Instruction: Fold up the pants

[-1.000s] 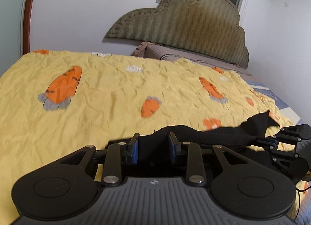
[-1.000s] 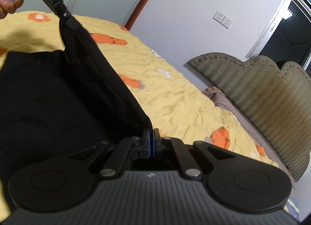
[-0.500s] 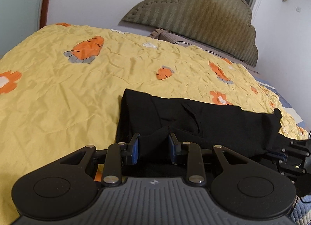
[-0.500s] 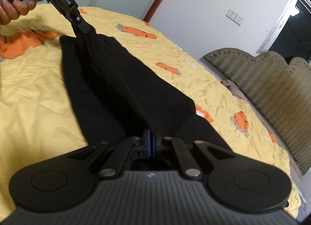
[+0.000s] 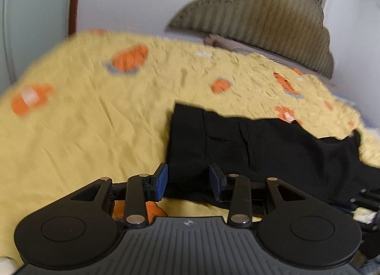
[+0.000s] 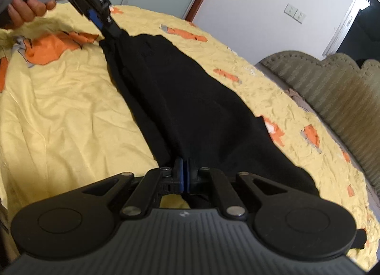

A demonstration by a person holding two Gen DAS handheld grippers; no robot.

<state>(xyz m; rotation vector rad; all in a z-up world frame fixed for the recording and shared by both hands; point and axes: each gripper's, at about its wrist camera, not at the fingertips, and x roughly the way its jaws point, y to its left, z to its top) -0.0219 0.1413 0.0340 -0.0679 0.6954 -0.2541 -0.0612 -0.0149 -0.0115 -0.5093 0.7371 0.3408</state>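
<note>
Black pants (image 6: 190, 109) lay flat on the yellow carrot-print bedspread (image 6: 59, 109), running from upper left to lower centre of the right wrist frame. My right gripper (image 6: 184, 175) sat at the lower-centre end, blue pads clenched on the fabric edge. My left gripper (image 5: 187, 180) was at the other end: in its own view the waistband corner sat between the blue pads (image 5: 161, 181) at lower centre, jaws opening, pads apparently clear of the cloth. In the right wrist view the left gripper (image 6: 111, 29) showed at upper left, tip at the pants' corner, held by the left hand (image 6: 26, 6) wrapped round the handle. Both grippers pitched down toward the bed. A quilted headboard (image 5: 273, 18) stood at upper right of the left view.

Versus a second earlier: the pants had hung lifted off the bed; now down and spread. The left jaws stood wider than before.
</note>
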